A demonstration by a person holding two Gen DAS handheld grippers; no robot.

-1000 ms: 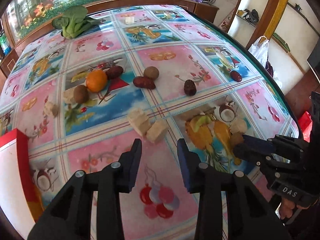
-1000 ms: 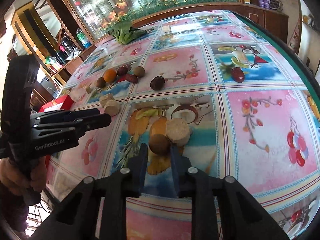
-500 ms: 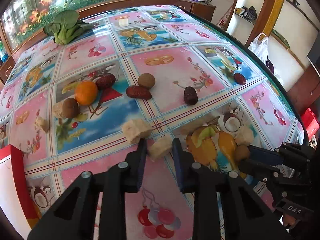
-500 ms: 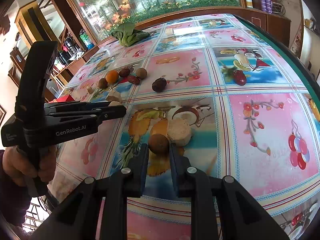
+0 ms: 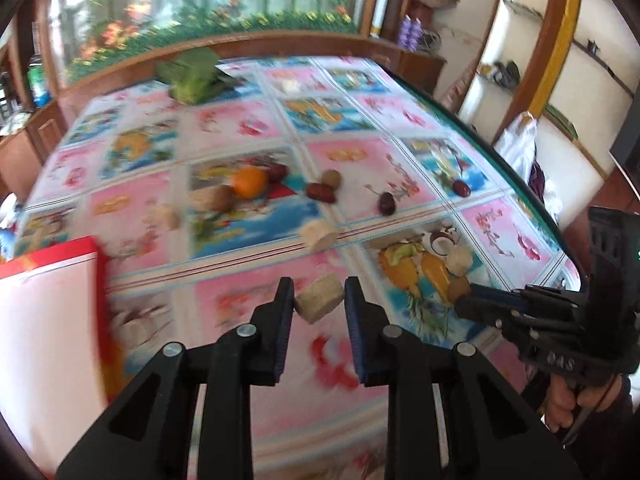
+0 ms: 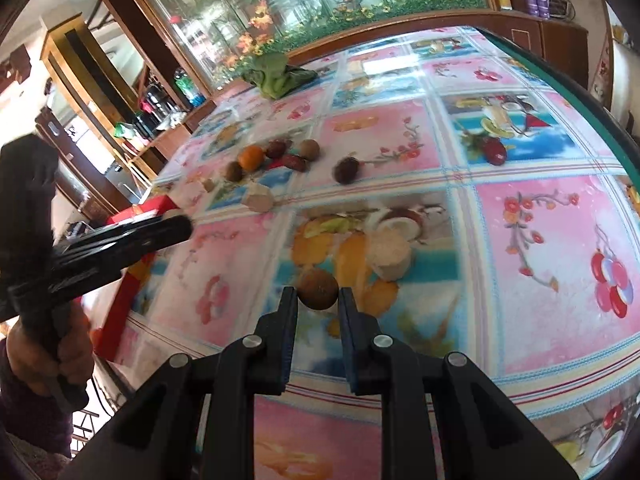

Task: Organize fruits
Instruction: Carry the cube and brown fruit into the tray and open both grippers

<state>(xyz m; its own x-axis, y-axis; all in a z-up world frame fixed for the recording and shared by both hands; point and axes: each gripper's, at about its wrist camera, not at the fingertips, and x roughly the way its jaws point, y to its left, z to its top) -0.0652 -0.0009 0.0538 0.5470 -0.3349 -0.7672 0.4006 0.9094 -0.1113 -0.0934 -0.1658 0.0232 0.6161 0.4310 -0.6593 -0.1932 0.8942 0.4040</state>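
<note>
A: Which step?
B: Pickup. The left gripper (image 5: 319, 296) clamps a beige block (image 5: 319, 297), lifted off the table (image 5: 248, 304); the right gripper (image 6: 318, 295) squeezes a brown fruit (image 6: 318, 290).
A: Next?
B: Probably carrying both to the red tray (image 5: 48, 300), past the orange (image 5: 250, 182).

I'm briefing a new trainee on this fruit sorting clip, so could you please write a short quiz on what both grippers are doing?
1. True or false: the left gripper is shut on a tan cut chunk.
2. What sits between the right gripper's fingers? A) orange B) round brown fruit C) red date
3. Fill in: the leafy green vegetable lies at the table's ____ end.

Key: 1 true; 2 B, the round brown fruit; 3 far.
</note>
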